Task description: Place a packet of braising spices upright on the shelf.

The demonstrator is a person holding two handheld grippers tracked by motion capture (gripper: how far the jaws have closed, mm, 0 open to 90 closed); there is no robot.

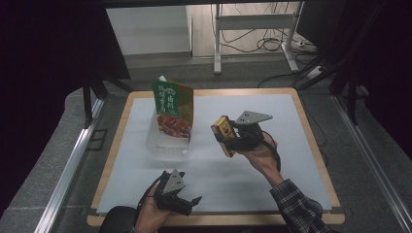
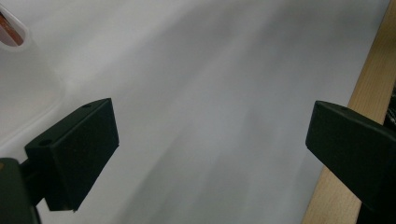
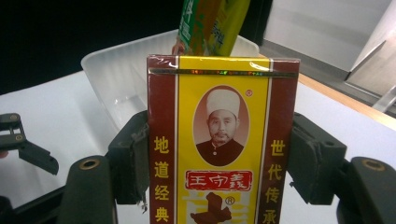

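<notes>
My right gripper (image 1: 227, 137), centre-right of the high view, is clamped across the yellow box (image 1: 224, 134), long axis upright. The clear tray (image 1: 167, 145) lies to its left, nearer this hand. My left gripper (image 1: 187, 201), bottom centre, hangs with jaws apart, holding nothing.

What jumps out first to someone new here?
The red and yellow box clamped in the right gripper, held up above the white table right of centre. Next, the green packet standing upright in the clear tub at the table's middle. The left gripper sits open and empty near the front edge.
</notes>
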